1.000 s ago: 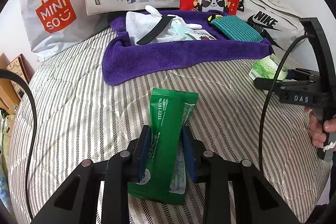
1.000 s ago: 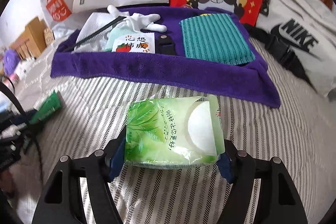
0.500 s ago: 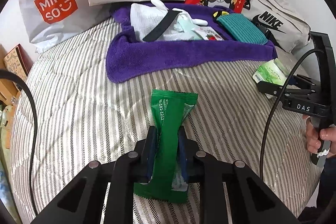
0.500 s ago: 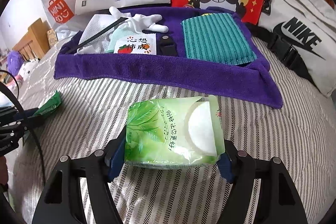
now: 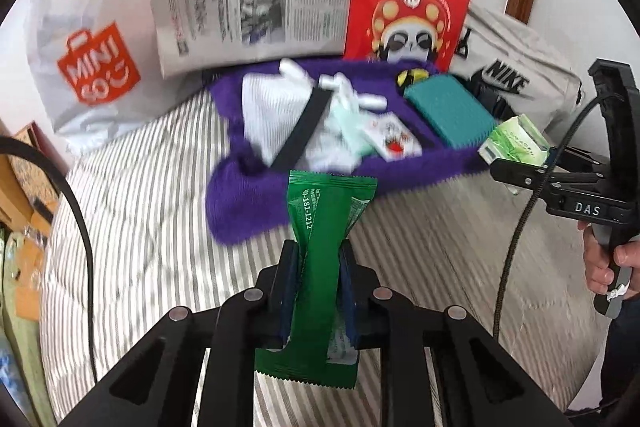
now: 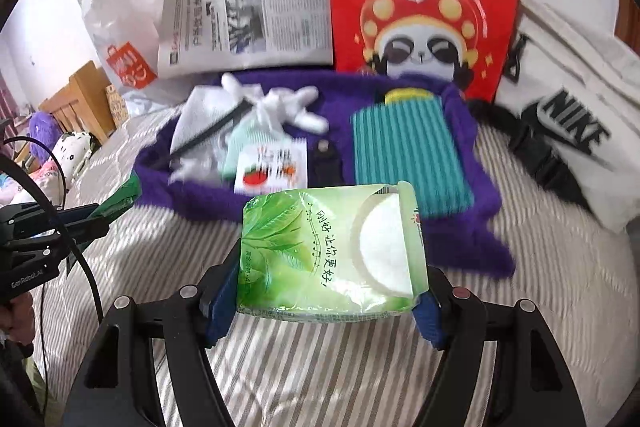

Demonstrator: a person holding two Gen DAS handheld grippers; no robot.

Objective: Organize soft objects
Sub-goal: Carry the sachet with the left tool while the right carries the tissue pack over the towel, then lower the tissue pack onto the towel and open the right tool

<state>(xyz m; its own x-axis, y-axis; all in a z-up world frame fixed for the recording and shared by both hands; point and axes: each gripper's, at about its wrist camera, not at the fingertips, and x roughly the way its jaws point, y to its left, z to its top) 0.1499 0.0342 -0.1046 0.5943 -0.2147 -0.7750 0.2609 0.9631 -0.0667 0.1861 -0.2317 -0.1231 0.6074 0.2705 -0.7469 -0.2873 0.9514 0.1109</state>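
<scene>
Fingers pinch green packet; purple towel lies just ahead.

Black two-finger grippers with blue pads

Left gripper and right gripper: black arms, silver screws behind the blue pads, black cable trailing (white "DAS" lettering on one body).

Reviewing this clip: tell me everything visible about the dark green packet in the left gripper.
The dark green packet is a flat, glossy plastic sachet with serrated ends and white print, including digits. It stands roughly upright, its top edge toward the purple towel, pinched narrow at its middle. The left gripper is shut on it, blue pads pressing both sides. It looks clear of the striped bed cover; nothing else touches it.
</scene>
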